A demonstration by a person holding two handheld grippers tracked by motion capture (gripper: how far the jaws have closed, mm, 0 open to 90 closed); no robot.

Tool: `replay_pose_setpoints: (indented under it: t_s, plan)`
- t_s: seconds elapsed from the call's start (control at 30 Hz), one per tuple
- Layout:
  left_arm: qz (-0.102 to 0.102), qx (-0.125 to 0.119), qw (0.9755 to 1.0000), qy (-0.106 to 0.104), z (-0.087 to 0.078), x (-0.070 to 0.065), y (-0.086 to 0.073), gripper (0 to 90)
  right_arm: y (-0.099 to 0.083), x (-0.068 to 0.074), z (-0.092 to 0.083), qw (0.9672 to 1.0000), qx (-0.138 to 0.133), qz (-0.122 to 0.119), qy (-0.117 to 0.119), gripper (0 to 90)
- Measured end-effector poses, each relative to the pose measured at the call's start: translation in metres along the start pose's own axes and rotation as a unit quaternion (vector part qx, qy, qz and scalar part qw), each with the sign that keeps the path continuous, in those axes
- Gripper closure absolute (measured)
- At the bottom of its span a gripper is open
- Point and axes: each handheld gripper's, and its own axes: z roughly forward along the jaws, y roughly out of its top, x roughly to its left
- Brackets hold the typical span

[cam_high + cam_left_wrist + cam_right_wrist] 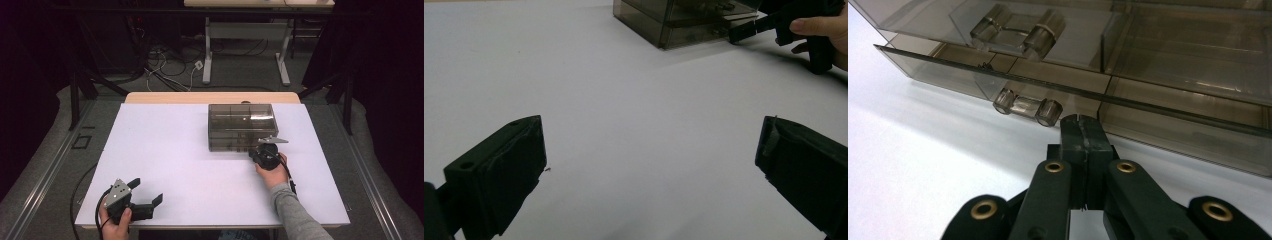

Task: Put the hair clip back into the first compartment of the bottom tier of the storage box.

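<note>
Right gripper view: the smoky clear drawer box (1128,60) fills the upper part, two drawers stacked, each with a clear bar handle. The lower drawer's handle (1028,107) lies just left of the right gripper (1084,131), whose jaws are clenched together with nothing between them, their tips right at the lower drawer front, close to touching it; whether they touch I cannot tell. The lower drawer stands slightly out from the box, its front edge running across the view.

In the high view the drawer box (242,127) sits on the far right-of-centre part of the white worktop (165,165), its back close to the far edge. The right gripper (257,152) is at the box's near right corner, held by the right hand (272,172), a grey sleeve behind it. Nothing else stands between gripper and box.

The left gripper (147,191) rests well apart at the near left corner of the worktop, in the left hand (116,222), jaws released and wide, holding nothing. In the left gripper view bare white surface spreads between its jaws up to the box (679,22).

The whole left and middle of the worktop is open. Beyond the far edge lie a wooden strip, cables (170,65) on the floor and a white table frame (245,50); dark curtains close both sides.
</note>
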Motion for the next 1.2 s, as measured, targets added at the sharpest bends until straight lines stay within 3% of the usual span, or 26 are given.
replay_pose_setpoints:
  t_s: [0.9,1.2]
  plan:
    - [-0.009,0.001,0.9999,0.009,-0.0060,0.0009,-0.0044,0.4,0.0061,-0.0019,0.0058,0.9999,-0.004,0.007,-0.006,89.8]
    - [-0.014,-0.002,0.9999,0.003,-0.0030,0.0047,-0.0031,0.4,0.0072,0.0012,-0.0017,0.9999,-0.013,-0.006,-0.005,81.7]
